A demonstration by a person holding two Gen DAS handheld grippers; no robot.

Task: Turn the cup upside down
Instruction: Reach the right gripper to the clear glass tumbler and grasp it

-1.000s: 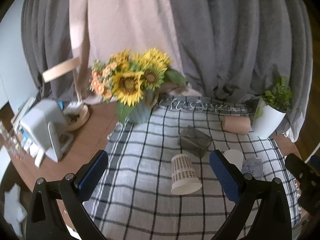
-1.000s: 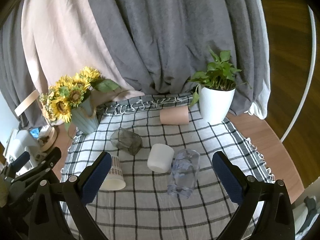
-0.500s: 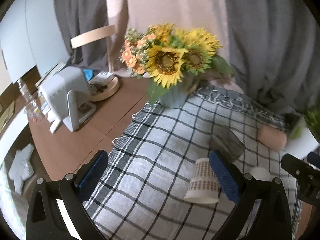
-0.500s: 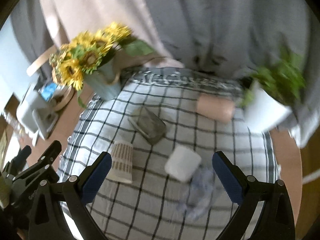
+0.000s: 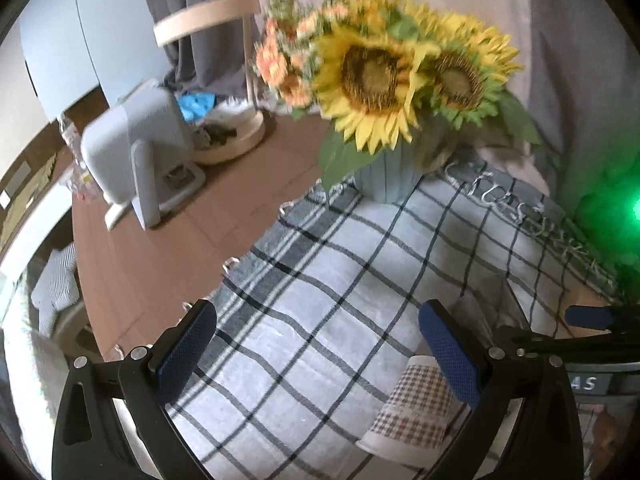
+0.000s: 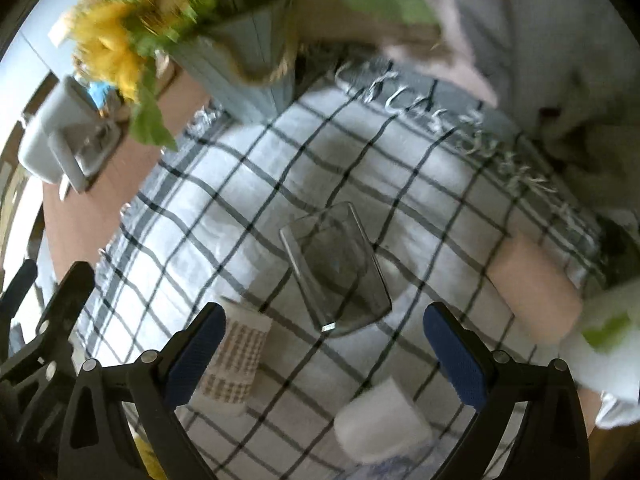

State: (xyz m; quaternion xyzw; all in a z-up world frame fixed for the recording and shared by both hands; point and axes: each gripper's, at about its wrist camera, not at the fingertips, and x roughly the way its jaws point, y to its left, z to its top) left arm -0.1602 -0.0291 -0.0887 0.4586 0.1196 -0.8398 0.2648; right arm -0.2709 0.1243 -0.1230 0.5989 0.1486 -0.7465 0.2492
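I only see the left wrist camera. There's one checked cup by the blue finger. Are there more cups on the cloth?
Observer: Yes. The right wrist view shows a smoky grey glass lying on its side in the middle of the cloth.
Operator: Wow! Any more?
Observer: A white cup sits nearer the camera than the glass, at the bottom of that view.

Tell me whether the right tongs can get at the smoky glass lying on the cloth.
Probably yes. The right tongs are open and empty, and the smoky glass lies on its side just ahead of them on the checked cloth, with nothing between. The paper cup sits off to the left side.
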